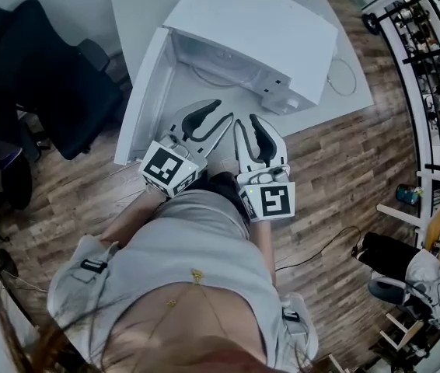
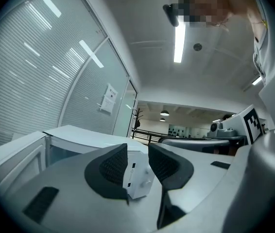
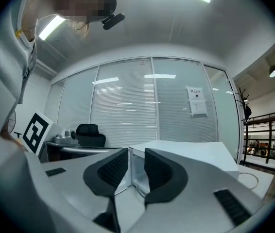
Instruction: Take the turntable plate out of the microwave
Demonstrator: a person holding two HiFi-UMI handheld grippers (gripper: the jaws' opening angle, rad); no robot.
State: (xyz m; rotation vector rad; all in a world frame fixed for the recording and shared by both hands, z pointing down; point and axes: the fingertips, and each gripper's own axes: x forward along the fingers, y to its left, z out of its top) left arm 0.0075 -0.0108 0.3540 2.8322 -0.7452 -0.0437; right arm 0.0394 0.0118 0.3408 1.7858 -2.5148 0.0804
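Note:
A white microwave (image 1: 251, 29) stands on a white table (image 1: 138, 6), its door (image 1: 138, 107) swung open to the left. The cavity (image 1: 212, 61) faces me; a faint curved rim shows on its floor, but I cannot make out the turntable plate clearly. My left gripper (image 1: 218, 115) and right gripper (image 1: 246, 123) hover side by side just short of the opening, both pointing level at it. In the left gripper view the left gripper (image 2: 137, 154) is open, framing the microwave's control side (image 2: 137, 181). The right gripper (image 3: 136, 164) is open too, framing the open cavity (image 3: 136, 174).
A black office chair (image 1: 49, 68) stands left of the table. A thin cable (image 1: 344, 76) loops on the tabletop right of the microwave. A black railing (image 1: 430, 53) runs along the right, with another chair (image 1: 395, 278) lower right on the wooden floor.

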